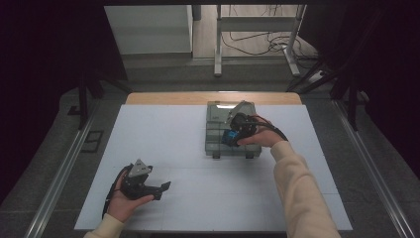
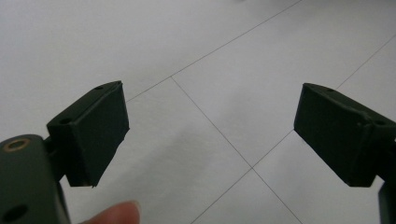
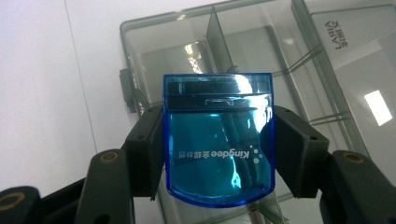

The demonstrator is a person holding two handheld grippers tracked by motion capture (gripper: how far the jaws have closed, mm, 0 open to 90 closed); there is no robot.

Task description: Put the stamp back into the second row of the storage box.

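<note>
My right gripper (image 3: 218, 149) is shut on a small blue translucent plastic case (image 3: 218, 140) marked "Kingdee", held just above the front of a grey transparent compartment box (image 3: 280, 60). From above, the blue case (image 1: 230, 137) and right gripper (image 1: 236, 134) hang over the box (image 1: 218, 130) at the middle right of the table. My left gripper (image 1: 161, 189) rests low at the front left of the white table, open, jaws pointing right. Its two black fingers (image 2: 91, 130) stand wide apart over bare white tabletop with nothing between them.
The white table top (image 1: 168, 134) has a wooden strip along its far edge (image 1: 213, 97). A metal frame with cables (image 1: 257, 44) stands on the floor beyond. Dark curtains hang at both sides. Rails run along the table's left and right.
</note>
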